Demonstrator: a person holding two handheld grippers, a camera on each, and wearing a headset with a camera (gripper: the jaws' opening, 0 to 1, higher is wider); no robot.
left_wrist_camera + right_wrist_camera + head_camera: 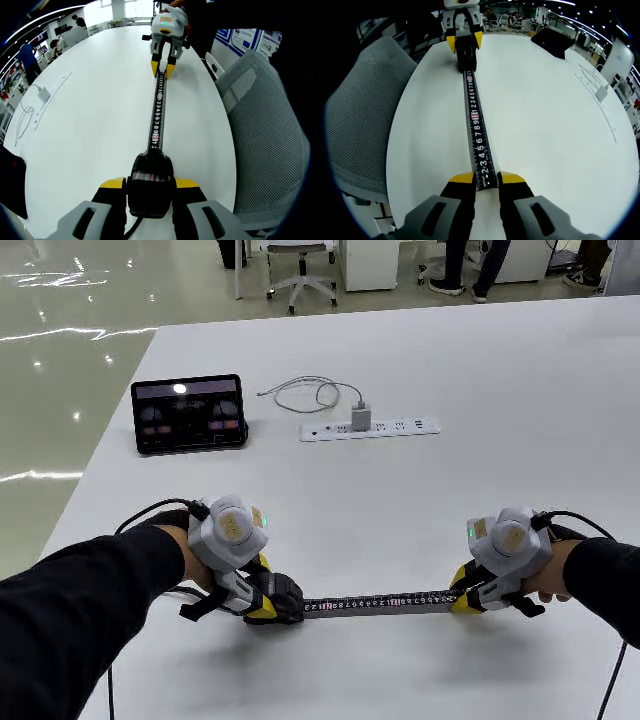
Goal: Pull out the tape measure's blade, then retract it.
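The left gripper point(150, 184) is clamped on the black tape measure case point(283, 596), which sits squarely between its yellow-tipped jaws, mouth facing away from it. From that mouth the blade point(380, 603) runs straight ahead, flat just above the white workbench point(400, 520), its long axis lying on the line between the two grippers. The printed scale faces up, black with white numerals and a few red marks, and the strip looks taut and unkinked. At its far end the right gripper point(486, 179) pinches the blade's tip, jaws closed against its two edges. The pull-out looks done. Retracting likely means feeding the tip straight back along this axis towards the case.
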